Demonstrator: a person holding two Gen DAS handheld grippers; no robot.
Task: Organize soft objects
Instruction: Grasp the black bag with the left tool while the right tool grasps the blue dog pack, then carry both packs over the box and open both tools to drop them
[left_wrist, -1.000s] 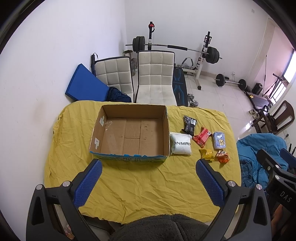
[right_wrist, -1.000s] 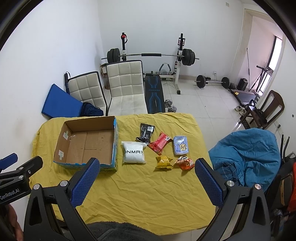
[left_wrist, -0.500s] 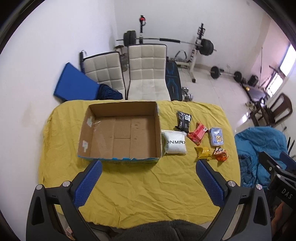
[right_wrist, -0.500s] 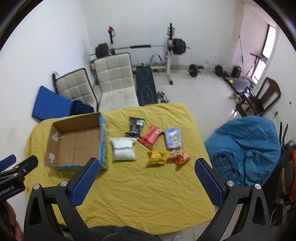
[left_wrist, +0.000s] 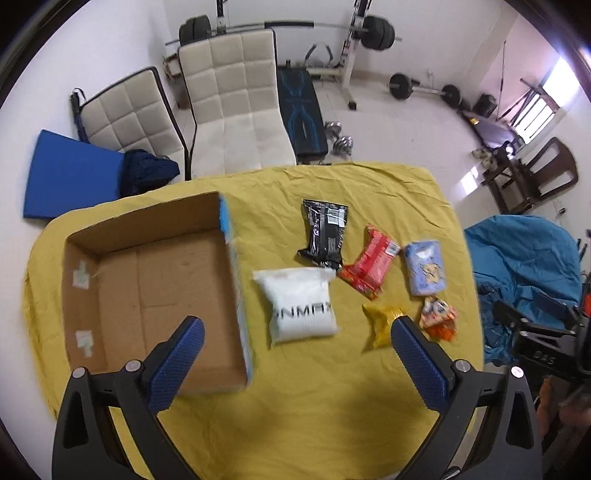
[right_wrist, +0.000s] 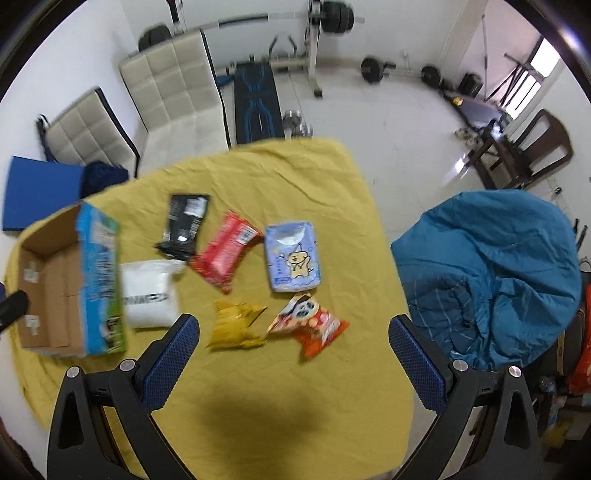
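Observation:
An open, empty cardboard box lies at the left of the yellow-clothed table; it also shows in the right wrist view. To its right lie soft packs: a white pack, a black pouch, a red pack, a light-blue tissue pack, a yellow bag and an orange bag. My left gripper is open and empty above the table's near side, near the white pack. My right gripper is open and empty above the yellow bag and orange bag.
Two white padded chairs stand behind the table, with a blue mat at the left. A weight bench and barbell rack stand further back. A blue beanbag lies right of the table, near a wooden chair.
Both grippers have moved forward and down toward the table, so the box and packs appear larger and closer. Both stay open and empty.

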